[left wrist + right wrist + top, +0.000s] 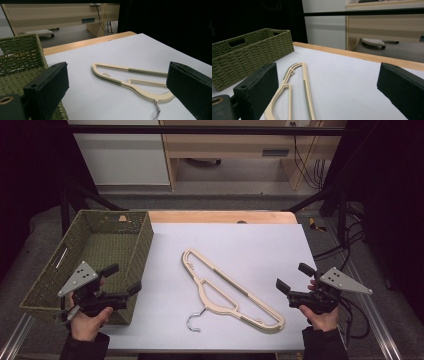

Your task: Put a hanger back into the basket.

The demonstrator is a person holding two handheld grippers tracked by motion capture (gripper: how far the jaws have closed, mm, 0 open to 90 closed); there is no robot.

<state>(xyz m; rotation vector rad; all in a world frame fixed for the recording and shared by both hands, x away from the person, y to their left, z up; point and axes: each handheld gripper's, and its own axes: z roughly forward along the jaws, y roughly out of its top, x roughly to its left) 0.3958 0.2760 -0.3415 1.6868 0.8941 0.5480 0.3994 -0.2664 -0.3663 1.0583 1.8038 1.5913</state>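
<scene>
A cream plastic hanger point(225, 287) with grey-green grip strips lies flat on the white table cover, running from upper left to lower right, and its metal hook point(194, 321) points toward the front edge. My left gripper point(122, 279) hovers open over the basket's near right corner, to the left of the hanger, with nothing between the jaws. My right gripper point(294, 277) is also open and empty, to the right of the hanger's lower end. The hanger point(130, 80) lies ahead between the jaws in the left gripper view, and the hanger point(294, 90) also appears in the right gripper view.
A green woven basket point(142, 245) with nothing inside it stands along the table's left side; the basket point(22, 57) and the basket point(249, 52) also appear in the gripper views. The white cover point(250, 245) spans the table, with a wooden strip point(220, 216) at the far edge. Cables hang at the right.
</scene>
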